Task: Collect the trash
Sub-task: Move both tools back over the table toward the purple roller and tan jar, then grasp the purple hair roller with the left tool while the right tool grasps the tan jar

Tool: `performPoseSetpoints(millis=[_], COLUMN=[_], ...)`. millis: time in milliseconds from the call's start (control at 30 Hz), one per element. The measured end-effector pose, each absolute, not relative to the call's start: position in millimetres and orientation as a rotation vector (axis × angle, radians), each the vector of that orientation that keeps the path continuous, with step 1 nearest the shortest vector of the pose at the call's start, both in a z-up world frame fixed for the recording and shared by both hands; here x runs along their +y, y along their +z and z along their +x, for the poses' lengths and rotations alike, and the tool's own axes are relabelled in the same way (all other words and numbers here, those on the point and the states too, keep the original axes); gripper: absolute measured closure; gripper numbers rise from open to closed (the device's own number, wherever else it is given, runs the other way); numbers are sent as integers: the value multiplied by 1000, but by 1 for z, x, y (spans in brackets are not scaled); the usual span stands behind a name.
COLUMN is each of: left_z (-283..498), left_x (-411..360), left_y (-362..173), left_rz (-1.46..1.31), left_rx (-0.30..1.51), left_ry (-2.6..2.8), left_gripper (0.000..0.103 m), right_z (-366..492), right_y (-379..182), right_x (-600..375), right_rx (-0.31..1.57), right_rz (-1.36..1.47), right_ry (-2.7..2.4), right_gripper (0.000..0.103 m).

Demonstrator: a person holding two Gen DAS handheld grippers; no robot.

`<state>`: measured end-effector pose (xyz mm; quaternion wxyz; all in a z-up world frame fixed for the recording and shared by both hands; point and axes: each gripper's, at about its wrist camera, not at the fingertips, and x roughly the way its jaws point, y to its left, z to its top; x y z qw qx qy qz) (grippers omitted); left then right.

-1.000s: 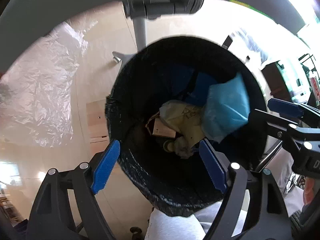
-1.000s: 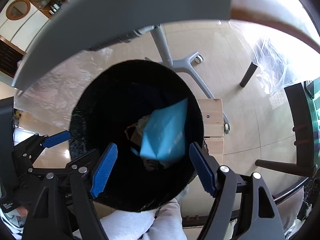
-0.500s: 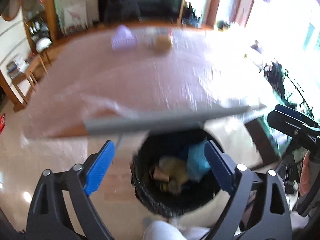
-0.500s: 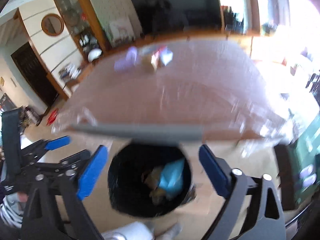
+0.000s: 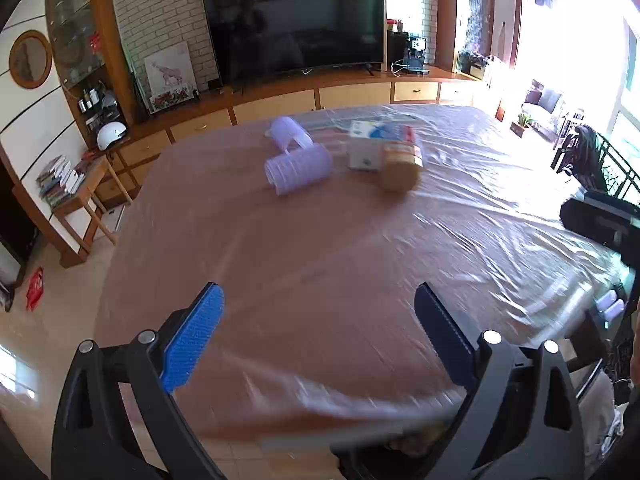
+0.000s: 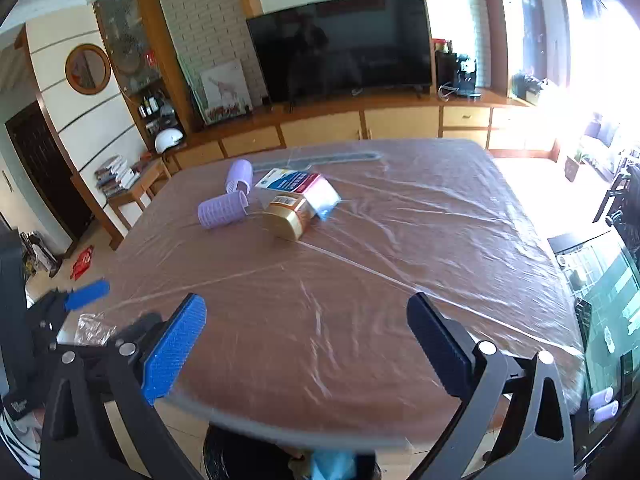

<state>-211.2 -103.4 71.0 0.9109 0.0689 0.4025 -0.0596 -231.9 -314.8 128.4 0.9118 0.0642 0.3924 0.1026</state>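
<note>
Both grippers hover over the near edge of a brown table (image 5: pixel 304 264) (image 6: pixel 400 280) under clear plastic. My left gripper (image 5: pixel 316 344) is open and empty. My right gripper (image 6: pixel 308 344) is open and empty. At the far side lie two lilac ribbed cups (image 5: pixel 298 168) (image 6: pixel 222 209), a white and blue carton (image 5: pixel 370 148) (image 6: pixel 298 184) and a tan lidded jar (image 5: pixel 400 164) (image 6: pixel 289 216). The black trash bin (image 6: pixel 244 460) sits under the near table edge, with a blue bag (image 6: pixel 332 464) inside. The left gripper's fingers (image 6: pixel 86 294) show at the left of the right wrist view.
A TV (image 6: pixel 344 48) on a long wooden cabinet (image 6: pixel 360 120) lines the far wall. A small side table with books (image 5: pixel 68 192) stands at the left. A dark chair (image 6: pixel 600 280) stands by the table's right side. Bright windows are on the right.
Both grippers rose from over the open trash bin and tilted up to face the table top. The bin dropped to the bottom edge of both views. Both stayed open.
</note>
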Motion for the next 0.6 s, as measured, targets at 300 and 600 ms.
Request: performPoseSetpoints(millis=[300,600], left_z=[-105,-49], left_x=[-78,-79], left_y=[51,27], left_rz=[217,282], left_rx=[871,898], left_ry=[-174,-261], left_gripper=[6,6], right_z=[-149,-93], right_y=[92,51], right_x=[-276,-259], right_rx=[917,1013], right_rz=[196,259], right_ry=[174,93], right_gripper=[7,24])
